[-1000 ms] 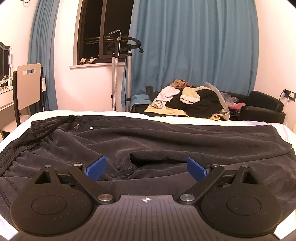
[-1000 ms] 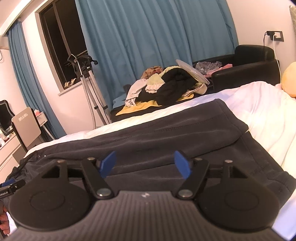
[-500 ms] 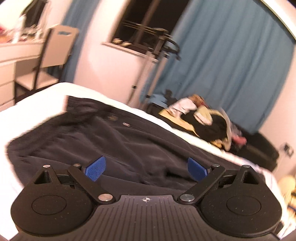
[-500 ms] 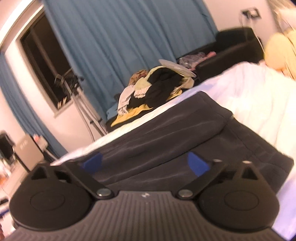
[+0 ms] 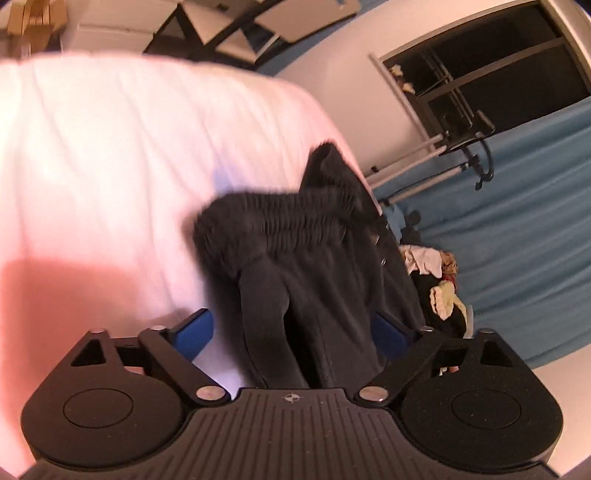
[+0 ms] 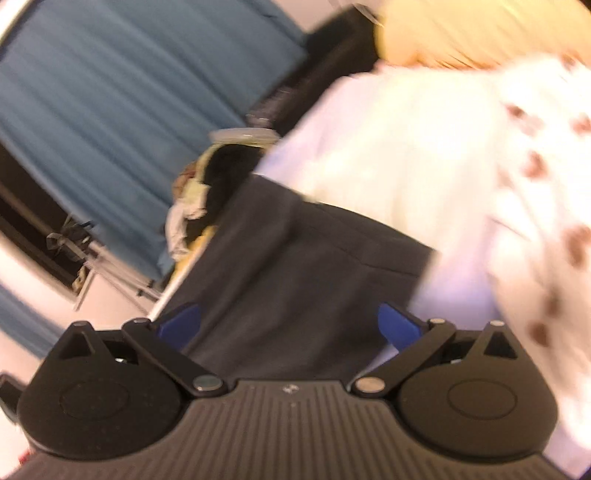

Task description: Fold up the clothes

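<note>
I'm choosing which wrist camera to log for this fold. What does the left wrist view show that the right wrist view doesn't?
Only the left wrist view shows the ribbed waistband of the dark pants, bunched between the left gripper's spread fingers, plus the chair. Only the right wrist view shows the hemmed end of the pants, a spotted cloth and something yellow, with the right gripper open. Both show the white bed, blue curtain and clothes pile.
</note>
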